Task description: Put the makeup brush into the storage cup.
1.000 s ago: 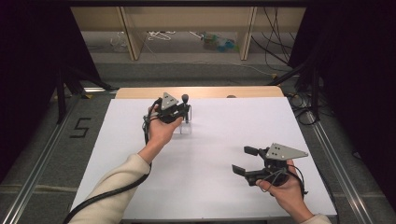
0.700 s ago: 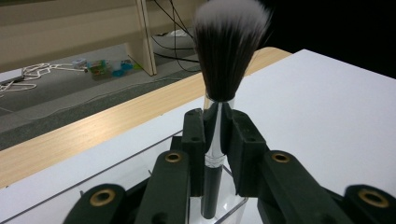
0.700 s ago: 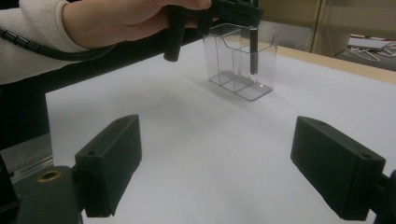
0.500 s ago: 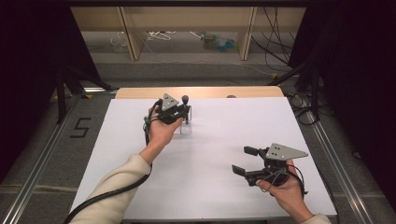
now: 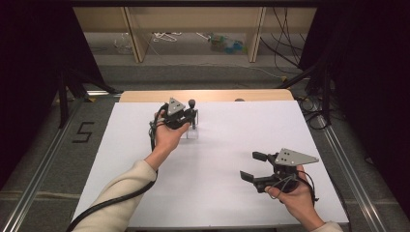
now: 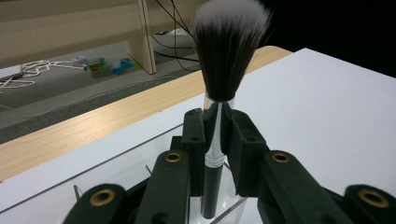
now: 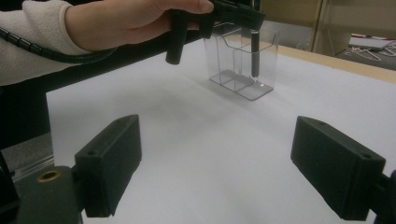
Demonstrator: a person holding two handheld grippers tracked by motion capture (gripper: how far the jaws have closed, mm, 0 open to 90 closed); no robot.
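- I see the makeup brush (image 6: 215, 135) standing upright, bristles up, its handle end down inside the clear organizer (image 7: 240, 63), which sits toward the far left of the white table sheet (image 5: 227, 145).
- From the right gripper view, the brush handle stands in the organizer's right-hand compartment (the divider shows through the plastic).
- My left gripper (image 6: 215, 140) is clamped on the brush, jaws pressed on either side of the silver ferrule, just below the bristles.
- In the high view the left hand (image 5: 169, 135) holds that gripper over the organizer, sleeve and cable trailing back toward the near edge.
- My right gripper (image 7: 231, 163) has its jaws spread wide with nothing between them (bare sheet under the pads); it points toward the organizer from well apart.
- In the high view it sits in the right hand (image 5: 295, 198) at the near right of the sheet.
- Beyond the sheet's far edge runs a strip of wooden tabletop (image 5: 217, 95); past that, a floor with loose cables (image 5: 169, 36).
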